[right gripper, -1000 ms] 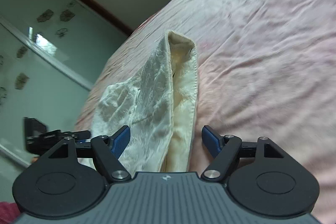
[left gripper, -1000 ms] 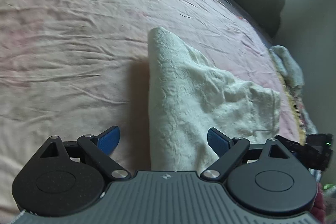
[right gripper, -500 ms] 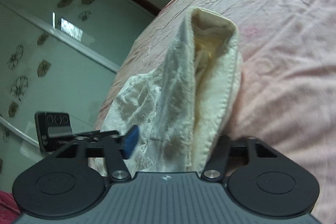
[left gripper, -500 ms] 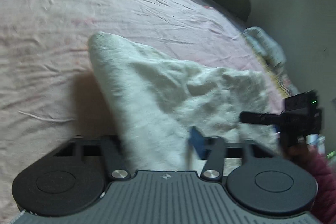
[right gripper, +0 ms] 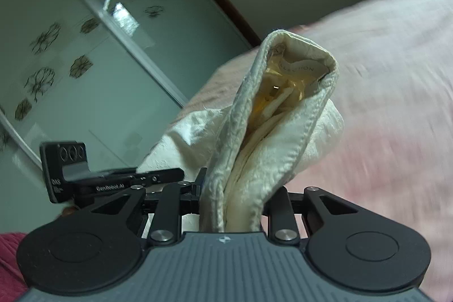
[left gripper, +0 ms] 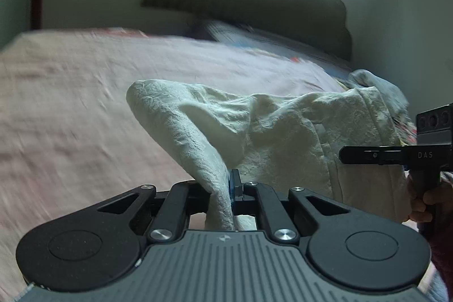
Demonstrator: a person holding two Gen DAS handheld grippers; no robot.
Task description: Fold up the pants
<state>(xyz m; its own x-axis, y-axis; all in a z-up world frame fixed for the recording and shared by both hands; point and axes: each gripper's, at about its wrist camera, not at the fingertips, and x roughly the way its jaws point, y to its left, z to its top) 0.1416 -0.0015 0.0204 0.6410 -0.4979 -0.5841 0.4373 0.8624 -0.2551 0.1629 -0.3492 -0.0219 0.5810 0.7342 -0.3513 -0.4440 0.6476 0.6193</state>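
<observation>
A second ago both claws stood wide open over the cream pants (left gripper: 269,132) as they lay flat on the pink bed (left gripper: 70,109). Now both have closed: the left claw (left gripper: 226,188) pinches a fold of fabric at the near edge, and the right claw (right gripper: 232,200) is clamped on the thick waistband end, whose opening gapes toward its camera. The garment has risen off the bed at the near side, bunching between the two grips, while its far part seems still to rest on the cover, though blur makes that hard to confirm. The pick-up looks done; what remains, I judge, is carrying the held edge toward the far side to lay one half over the other.
</observation>
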